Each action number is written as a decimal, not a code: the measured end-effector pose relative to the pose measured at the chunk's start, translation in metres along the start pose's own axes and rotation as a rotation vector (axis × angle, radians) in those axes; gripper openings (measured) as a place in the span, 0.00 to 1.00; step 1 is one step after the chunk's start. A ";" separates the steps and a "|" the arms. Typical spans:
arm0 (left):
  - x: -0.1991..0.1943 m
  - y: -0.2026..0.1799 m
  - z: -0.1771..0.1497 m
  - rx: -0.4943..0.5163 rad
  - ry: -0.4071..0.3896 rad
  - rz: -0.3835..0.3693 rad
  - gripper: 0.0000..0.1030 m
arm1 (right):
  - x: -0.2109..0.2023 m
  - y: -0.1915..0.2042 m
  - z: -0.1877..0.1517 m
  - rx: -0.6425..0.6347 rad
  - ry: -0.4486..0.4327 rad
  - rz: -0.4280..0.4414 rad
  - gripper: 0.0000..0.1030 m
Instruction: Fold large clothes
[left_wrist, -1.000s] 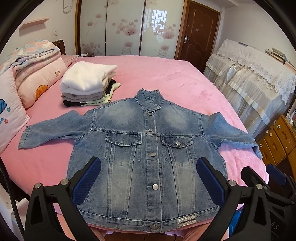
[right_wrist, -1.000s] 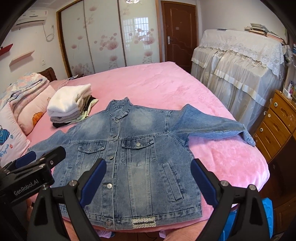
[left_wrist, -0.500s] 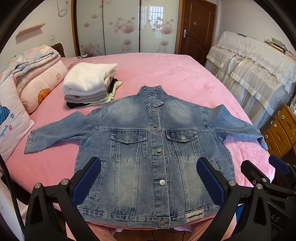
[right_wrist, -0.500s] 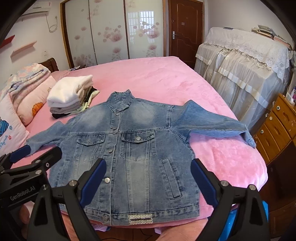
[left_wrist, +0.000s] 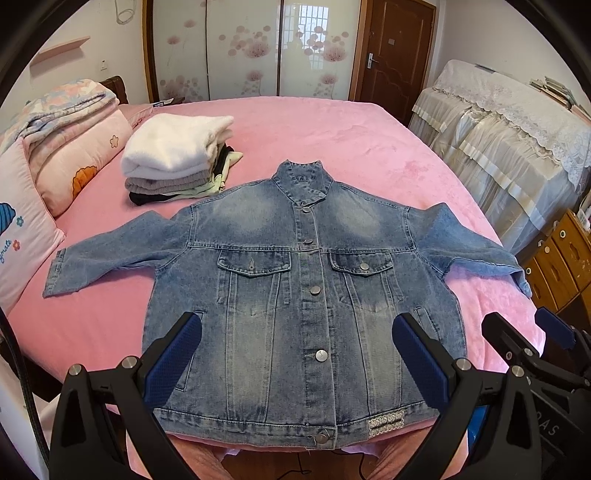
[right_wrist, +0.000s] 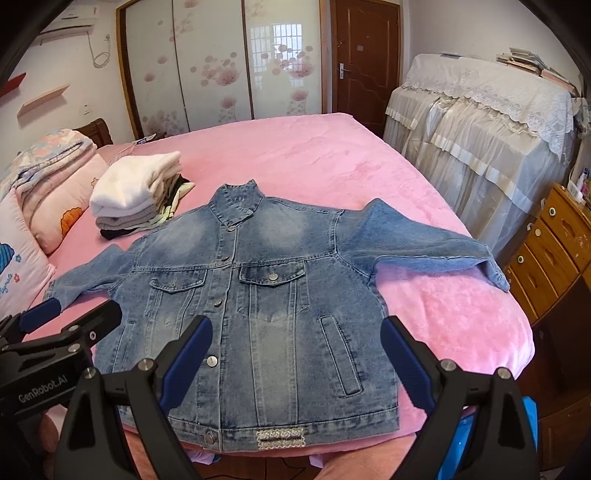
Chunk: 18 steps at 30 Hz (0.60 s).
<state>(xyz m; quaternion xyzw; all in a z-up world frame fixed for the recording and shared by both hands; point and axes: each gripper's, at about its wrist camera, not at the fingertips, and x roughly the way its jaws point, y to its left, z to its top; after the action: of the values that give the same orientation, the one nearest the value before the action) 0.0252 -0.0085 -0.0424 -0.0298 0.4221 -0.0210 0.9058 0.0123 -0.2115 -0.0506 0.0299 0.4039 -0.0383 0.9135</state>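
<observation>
Both grippers hung above the near hem of the denim jacket (left_wrist: 295, 302), the left gripper (left_wrist: 295, 354) and the right gripper (right_wrist: 297, 358) each with jaws spread wide and nothing between them. I found the jacket lying face up and buttoned on the pink bed (left_wrist: 332, 133), hem toward me, collar away, sleeves out to either side.

I judged the folding not yet begun. To do it well I would take one sleeve at the cuff and carry it flat across the jacket's chest, lifting clear so the stiff denim did not drag the body askew.

My left view alone showed the left sleeve's cuff whole. My right view showed the right cuff (right_wrist: 495, 273) at the bed's edge. Beyond the jacket's left shoulder sat a stack of folded clothes (left_wrist: 177, 155).
</observation>
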 end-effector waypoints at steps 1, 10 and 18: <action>0.000 0.000 0.000 0.000 0.000 0.002 0.99 | 0.001 -0.001 0.000 0.004 0.005 0.004 0.90; 0.001 0.001 -0.001 -0.005 0.008 0.002 0.99 | 0.004 -0.002 0.000 -0.002 0.009 0.021 0.90; 0.003 0.001 -0.003 -0.006 0.013 -0.001 0.99 | 0.005 -0.002 -0.002 0.005 0.011 0.034 0.90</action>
<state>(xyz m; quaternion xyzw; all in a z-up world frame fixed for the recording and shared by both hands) 0.0248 -0.0080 -0.0466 -0.0325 0.4281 -0.0202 0.9029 0.0135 -0.2137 -0.0558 0.0395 0.4084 -0.0236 0.9116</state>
